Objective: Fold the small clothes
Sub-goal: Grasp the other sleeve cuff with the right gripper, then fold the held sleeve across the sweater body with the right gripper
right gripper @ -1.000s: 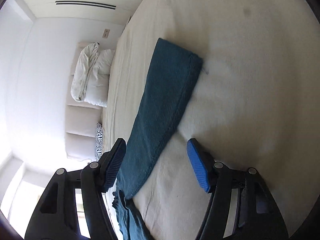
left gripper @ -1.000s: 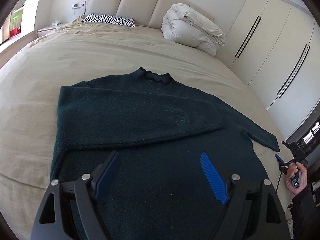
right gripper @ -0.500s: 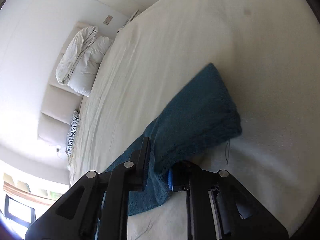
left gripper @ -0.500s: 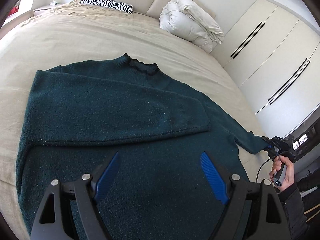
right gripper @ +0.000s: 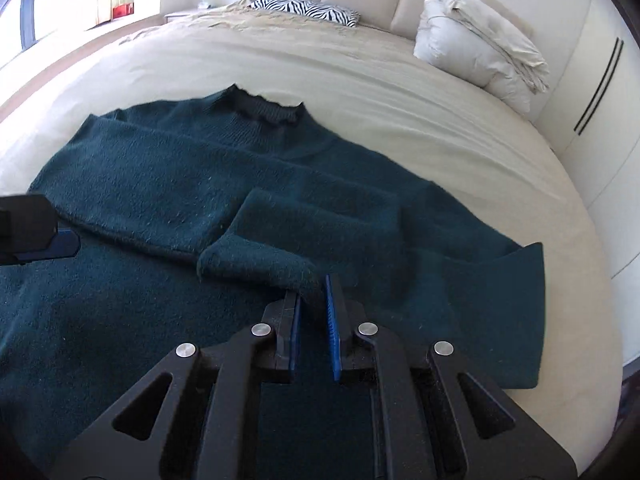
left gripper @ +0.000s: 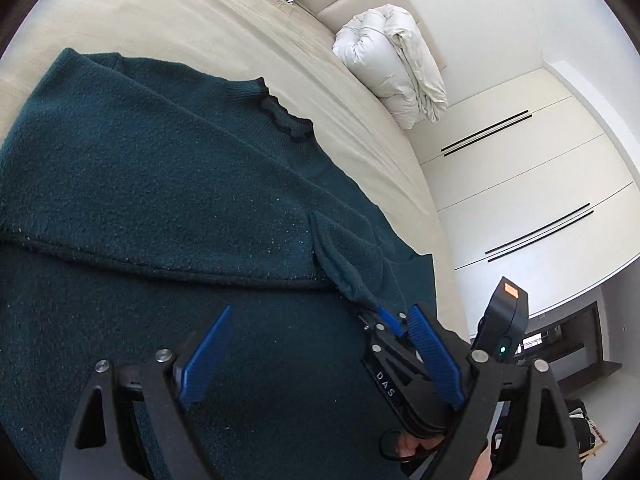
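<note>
Dark teal fuzzy knit sweater (right gripper: 168, 184) lies flat, front up, on the beige bed (right gripper: 360, 80), collar toward the headboard. One sleeve is already folded across the chest; the other sleeve's cuff (right gripper: 256, 260) is pinched in the right gripper (right gripper: 314, 312) and sits over the middle of the body, so the step in hand looks like the second sleeve fold. Right gripper: jaws narrow, clamped on the cuff fabric, blue pads pressing the knit from both sides. Left gripper (left gripper: 320, 356): jaws wide and just opened a bit further, nothing between them, hovering over the lower body of the sweater; can't tell if the tips touch the knit. In the left wrist view the right gripper (left gripper: 384, 316) is close in beside the left's right-hand finger, cuff trailing off its tip. Next move, my read: lay the cuff down flat across the chest, release, smooth it, then take the hem. Risk: thick knit bunches at the shoulder fold, or drags when the jaws let go.
</note>
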